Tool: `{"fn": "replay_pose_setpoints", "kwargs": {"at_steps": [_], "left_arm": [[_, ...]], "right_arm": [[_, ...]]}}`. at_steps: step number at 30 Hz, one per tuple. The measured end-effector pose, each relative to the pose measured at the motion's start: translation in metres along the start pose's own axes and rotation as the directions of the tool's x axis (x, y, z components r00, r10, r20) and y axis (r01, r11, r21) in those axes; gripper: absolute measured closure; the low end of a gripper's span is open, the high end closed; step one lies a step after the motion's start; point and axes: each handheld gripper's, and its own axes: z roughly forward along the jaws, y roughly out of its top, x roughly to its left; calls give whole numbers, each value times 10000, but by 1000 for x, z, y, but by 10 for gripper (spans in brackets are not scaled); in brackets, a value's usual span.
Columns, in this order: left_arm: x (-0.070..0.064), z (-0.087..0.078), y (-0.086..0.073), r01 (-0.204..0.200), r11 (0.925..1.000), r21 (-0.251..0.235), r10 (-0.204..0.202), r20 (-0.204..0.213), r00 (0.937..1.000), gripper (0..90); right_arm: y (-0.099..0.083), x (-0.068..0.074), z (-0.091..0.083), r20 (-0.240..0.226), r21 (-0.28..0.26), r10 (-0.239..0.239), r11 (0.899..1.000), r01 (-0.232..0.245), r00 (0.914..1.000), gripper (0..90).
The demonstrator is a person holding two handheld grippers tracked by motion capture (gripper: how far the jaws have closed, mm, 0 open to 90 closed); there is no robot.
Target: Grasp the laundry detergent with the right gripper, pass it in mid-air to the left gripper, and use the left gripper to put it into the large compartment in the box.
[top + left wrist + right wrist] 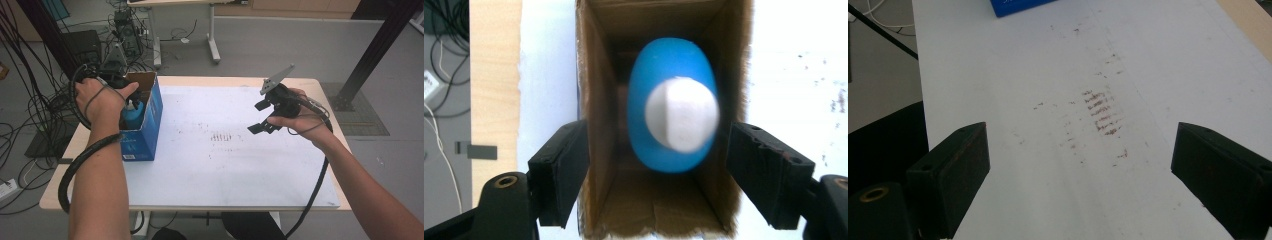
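The left gripper (656, 165) has its jaws spread wide, one on each side of the open top of a cardboard box (596, 150), and nothing is clamped between them. Looking down between the jaws, a blue bottle (649, 70) with a white cap (681, 120) stands inside the box, the cap pointing up toward the camera and blurred by closeness. The jaws sit outside the box walls and are apart from the bottle.

In the high view the left gripper (117, 82) is held over the box (150, 120), which is blue on the outside and stands near the left edge of the white table top (225, 170). The bottle (133, 114) pokes up inside the box, just below the left hand (100, 97).

The right gripper (1080, 165) also has its jaws wide open with nothing between them. It looks down on bare table marked with small reddish-brown smudges (1103, 115), and a corner of the blue box (1020, 6) shows at the top edge. In the high view the right gripper (262, 117) hangs above the right half of the table, well apart from the box, held in the right hand (300, 117).
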Motion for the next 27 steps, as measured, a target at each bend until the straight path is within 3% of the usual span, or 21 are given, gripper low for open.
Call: {"fn": "replay_pose_setpoints", "kwargs": {"at_steps": [9,12,16,25,27], "left_arm": [[-7,-19,-5,-586,9973,-442,605,428,9972,192],[-15,-23,-6,-1032,9929,-597,1060,462,9933,190],[-26,-27,-6,-1334,9880,-782,1389,696,9879,166],[-57,-35,-6,-2271,9701,-858,2355,1050,9662,110],[-65,-36,-7,-2549,9628,-901,2639,1084,9584,95]], "right_arm": [[4,-5,-4,133,102,60,9999,-61,9999,87],[4,-8,-5,162,140,118,9998,-120,9998,87],[5,-10,-7,197,168,135,9998,-138,9997,89],[5,-19,-15,366,244,313,9992,-322,9988,91],[5,-20,-16,381,325,320,9989,-333,9988,91]]}}
